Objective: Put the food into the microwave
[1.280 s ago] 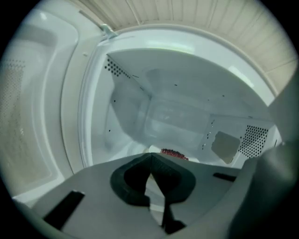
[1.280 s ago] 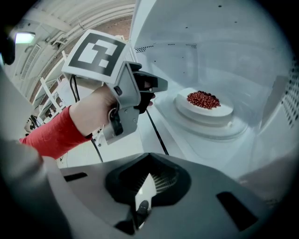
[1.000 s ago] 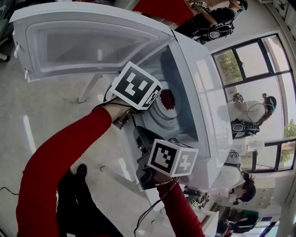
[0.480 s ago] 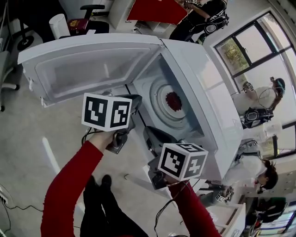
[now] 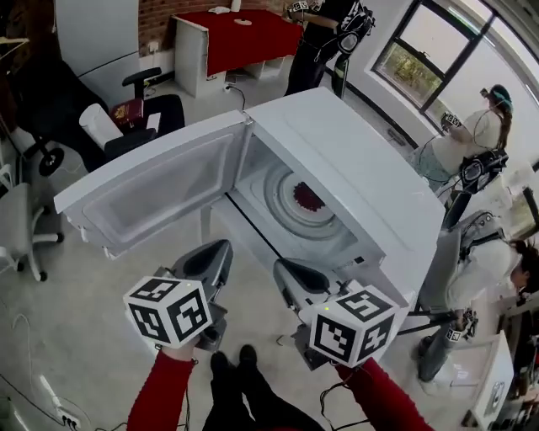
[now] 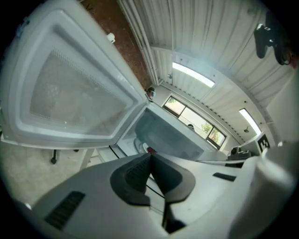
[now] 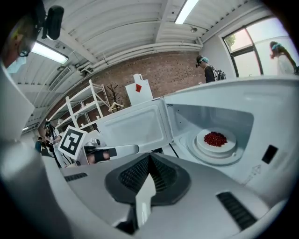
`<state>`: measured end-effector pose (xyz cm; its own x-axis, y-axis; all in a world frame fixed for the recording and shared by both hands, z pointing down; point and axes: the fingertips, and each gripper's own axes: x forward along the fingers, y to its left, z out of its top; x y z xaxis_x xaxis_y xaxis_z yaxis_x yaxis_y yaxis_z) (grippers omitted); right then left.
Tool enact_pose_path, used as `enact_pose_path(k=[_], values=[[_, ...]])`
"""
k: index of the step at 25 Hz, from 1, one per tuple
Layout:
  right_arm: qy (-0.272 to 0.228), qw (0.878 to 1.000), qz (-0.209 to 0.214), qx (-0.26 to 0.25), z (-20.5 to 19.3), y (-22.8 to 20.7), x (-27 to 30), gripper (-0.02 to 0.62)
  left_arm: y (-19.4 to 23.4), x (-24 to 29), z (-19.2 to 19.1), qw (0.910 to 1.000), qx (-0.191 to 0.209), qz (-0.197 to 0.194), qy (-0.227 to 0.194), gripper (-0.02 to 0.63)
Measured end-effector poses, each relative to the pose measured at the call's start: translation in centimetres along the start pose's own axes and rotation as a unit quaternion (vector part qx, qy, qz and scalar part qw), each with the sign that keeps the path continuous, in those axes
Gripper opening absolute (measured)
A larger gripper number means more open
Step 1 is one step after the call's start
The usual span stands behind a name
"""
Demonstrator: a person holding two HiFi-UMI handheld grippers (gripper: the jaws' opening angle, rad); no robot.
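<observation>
White plate (image 7: 204, 141) of loose red food (image 7: 215, 138), right of frame inside open microwave (image 7: 243, 93); likely light, rigid, spillable; grip rim, keep level; left gripper (image 6: 150, 157), right gripper (image 7: 149, 159) jaws closed, empty.

A lab set up in an industrial hall is indicated. A brick wall (image 7: 168, 72), a ribbed ceiling (image 7: 121, 23) with strip lights (image 7: 187, 10) and large windows (image 5: 413, 59) are seen. A red desk (image 5: 253, 38), office chairs (image 5: 147, 105), open shelving (image 7: 84, 109) and floor cables (image 5: 34, 396) are placed around, and other people (image 5: 324, 25) are seen wearing marker-tagged gear.
</observation>
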<state>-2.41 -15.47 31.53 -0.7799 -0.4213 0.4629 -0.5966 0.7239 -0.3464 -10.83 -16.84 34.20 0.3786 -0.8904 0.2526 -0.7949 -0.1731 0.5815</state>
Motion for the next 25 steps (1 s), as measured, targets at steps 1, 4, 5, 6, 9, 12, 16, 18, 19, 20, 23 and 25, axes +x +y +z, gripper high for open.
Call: enact_pose_path(k=[1, 4, 5, 6, 9, 12, 16, 18, 19, 20, 23, 25], values=[[-0.012, 1.0, 0.006, 0.002, 0.1, 0.7, -1.0, 0.014, -0.8, -1.0, 0.0, 0.9999, 0.012, -0.004, 0.001, 0.008], [-0.04, 0.999, 0.029, 0.012, 0.1, 2.7, -4.1, 0.012, -3.1, -3.9, -0.3, 0.999, 0.044, -0.009, 0.003, 0.008], [-0.048, 0.998, 0.034, 0.015, 0.0, 3.1, -5.1, 0.012, -3.7, -4.7, -0.4, 0.9983, 0.057, -0.007, 0.002, 0.008], [-0.057, 0.997, 0.038, 0.018, -0.1, 3.4, -5.9, 0.012, -4.3, -5.5, -0.5, 0.9975, 0.071, -0.004, 0.0, 0.008], [-0.085, 0.995, 0.04, 0.027, -0.5, 3.6, -7.8, 0.012, -5.8, -7.5, -0.9, 0.9938, 0.111, 0.009, -0.002, 0.008], [-0.116, 0.991, 0.042, 0.044, -0.8, 3.6, -9.3, 0.012, -7.1, -8.7, -1.7, 0.9914, 0.13, 0.012, 0.006, 0.008], [-0.146, 0.987, 0.047, 0.056, -1.1, 3.6, -10.9, 0.012, -8.3, -9.4, -2.4, 0.9915, 0.13, 0.007, 0.011, 0.009], [-0.157, 0.985, 0.048, 0.052, -1.3, 3.7, -11.3, 0.012, -8.6, -9.8, -2.4, 0.9906, 0.137, 0.008, 0.008, 0.008], [-0.162, 0.985, 0.048, 0.048, -1.4, 3.6, -11.5, 0.012, -8.7, -10.0, -2.3, 0.9896, 0.144, 0.008, 0.006, 0.008], [-0.167, 0.984, 0.047, 0.045, -1.4, 3.6, -11.7, 0.012, -8.8, -10.1, -2.2, 0.9885, 0.151, 0.009, 0.003, 0.008], [-0.186, 0.98, 0.046, 0.05, -1.2, 3.3, -12.7, 0.012, -9.3, -10.6, -1.9, 0.987, 0.16, 0.009, -0.005, 0.008], [-0.196, 0.978, 0.045, 0.052, -1.1, 3.2, -13.4, 0.012, -9.8, -11.1, -1.6, 0.9864, 0.164, 0.011, -0.01, 0.008]])
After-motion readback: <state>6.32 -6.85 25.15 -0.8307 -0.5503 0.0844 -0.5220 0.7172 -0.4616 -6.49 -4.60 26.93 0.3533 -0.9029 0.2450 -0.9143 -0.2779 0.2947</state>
